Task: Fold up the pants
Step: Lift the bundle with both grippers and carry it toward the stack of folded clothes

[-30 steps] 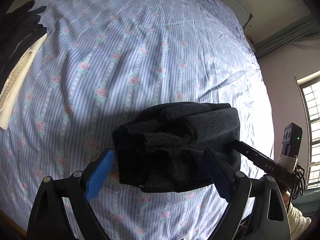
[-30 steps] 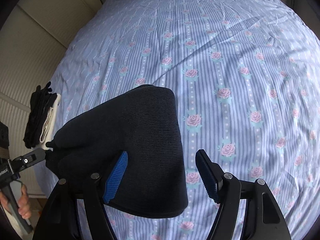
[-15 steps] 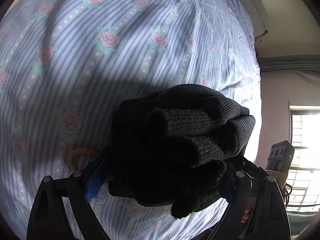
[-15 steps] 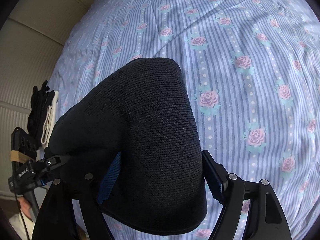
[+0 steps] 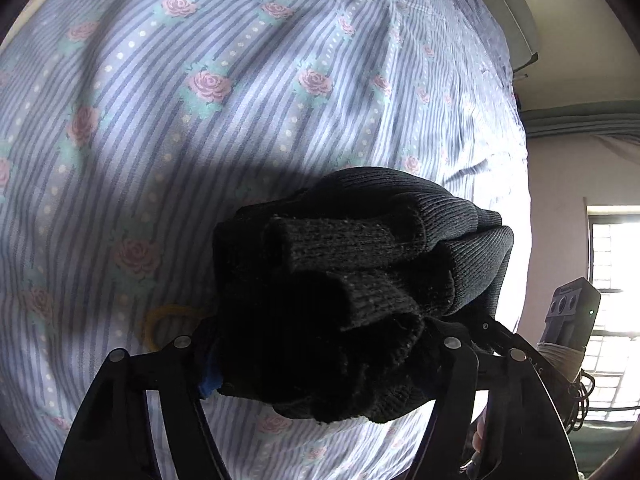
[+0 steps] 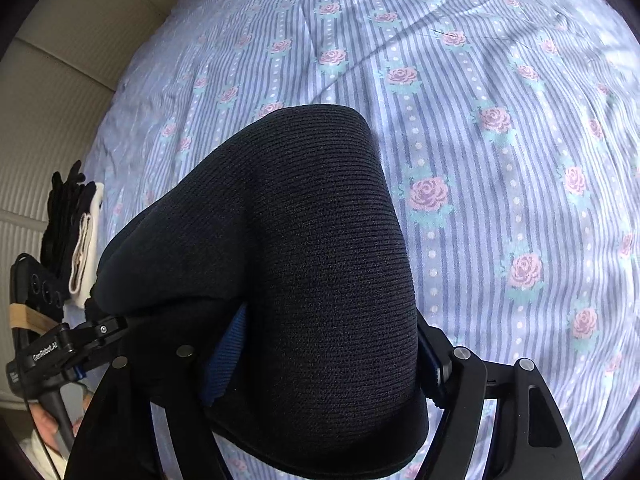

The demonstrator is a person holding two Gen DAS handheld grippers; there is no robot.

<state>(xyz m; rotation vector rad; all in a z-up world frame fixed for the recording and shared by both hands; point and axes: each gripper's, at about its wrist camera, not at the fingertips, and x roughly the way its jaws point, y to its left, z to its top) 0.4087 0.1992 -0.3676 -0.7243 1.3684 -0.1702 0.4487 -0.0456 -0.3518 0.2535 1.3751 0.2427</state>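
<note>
The black knit pants (image 5: 352, 288) are folded into a thick bundle on the blue striped rose-print bed sheet (image 5: 208, 128). My left gripper (image 5: 320, 360) is shut on the bundle's open layered end; its blue pads are almost hidden by the cloth. My right gripper (image 6: 320, 344) is shut on the bundle's smooth folded end (image 6: 312, 240), with a blue pad showing on each side. The left gripper's body (image 6: 52, 348) shows at the left of the right wrist view, and the right gripper's body (image 5: 568, 320) shows at the right of the left wrist view.
A stack of folded black and white clothes (image 6: 76, 232) lies at the bed's left edge. A yellow ring (image 5: 168, 324) lies on the sheet by my left gripper. A window (image 5: 612, 280) and wall are to the right; a padded headboard (image 6: 52, 92) to the left.
Both grippers have closed from open onto the pants bundle and moved in close. The bundle now fills more of both views.
</note>
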